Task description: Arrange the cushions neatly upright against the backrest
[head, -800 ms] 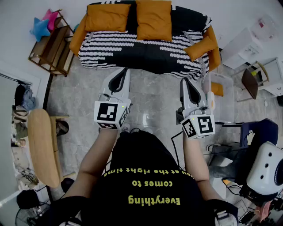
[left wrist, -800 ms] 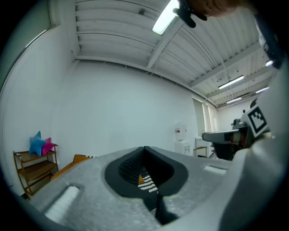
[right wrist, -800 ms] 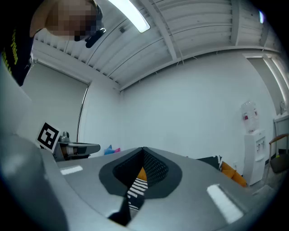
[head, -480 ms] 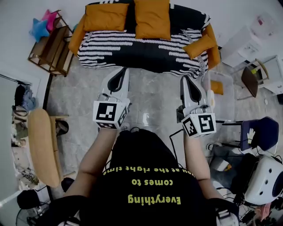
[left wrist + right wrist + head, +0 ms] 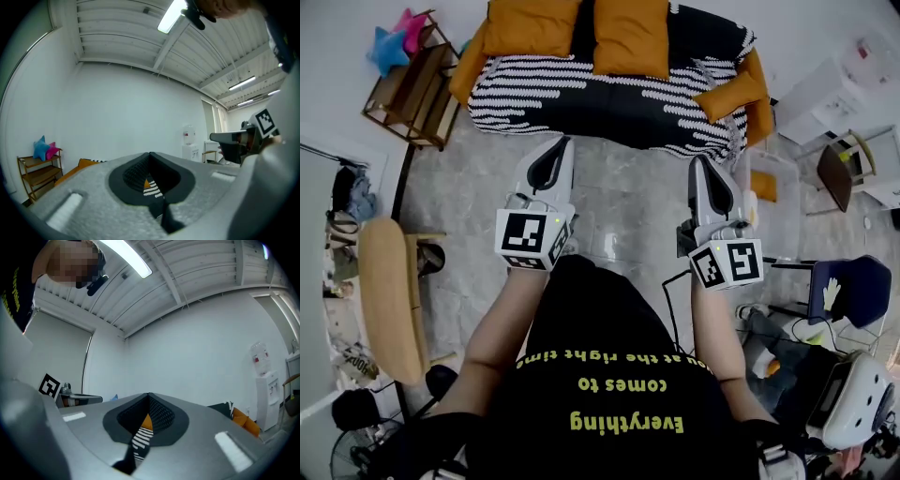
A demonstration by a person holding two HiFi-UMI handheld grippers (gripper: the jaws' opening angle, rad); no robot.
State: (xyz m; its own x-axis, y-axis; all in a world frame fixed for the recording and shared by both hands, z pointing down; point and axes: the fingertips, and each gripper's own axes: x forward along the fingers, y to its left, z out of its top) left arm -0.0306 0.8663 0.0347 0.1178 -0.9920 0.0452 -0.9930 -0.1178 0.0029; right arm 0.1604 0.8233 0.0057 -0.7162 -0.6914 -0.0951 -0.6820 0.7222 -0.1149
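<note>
A black-and-white striped sofa (image 5: 609, 98) stands ahead at the top of the head view. Two orange cushions lean upright against its backrest, one at the left (image 5: 530, 25) and one in the middle (image 5: 630, 36). A third orange cushion (image 5: 729, 96) lies tilted on the seat by the right armrest. My left gripper (image 5: 560, 142) and right gripper (image 5: 697, 161) are both held level over the floor, short of the sofa, shut and empty. Each gripper view shows its jaws closed, with a sliver of sofa through the gap (image 5: 151, 187) (image 5: 140, 437).
A wooden shelf (image 5: 408, 84) with star-shaped toys (image 5: 392, 42) stands left of the sofa. A clear plastic bin (image 5: 769, 202) holding something orange sits to the right, near a chair (image 5: 839, 169). A wooden table (image 5: 389, 300) is at my left, and a blue chair (image 5: 853, 291) at my right.
The view has shifted slightly toward the sofa. Both grippers stay shut and level in front of me. The cushions have not moved.
</note>
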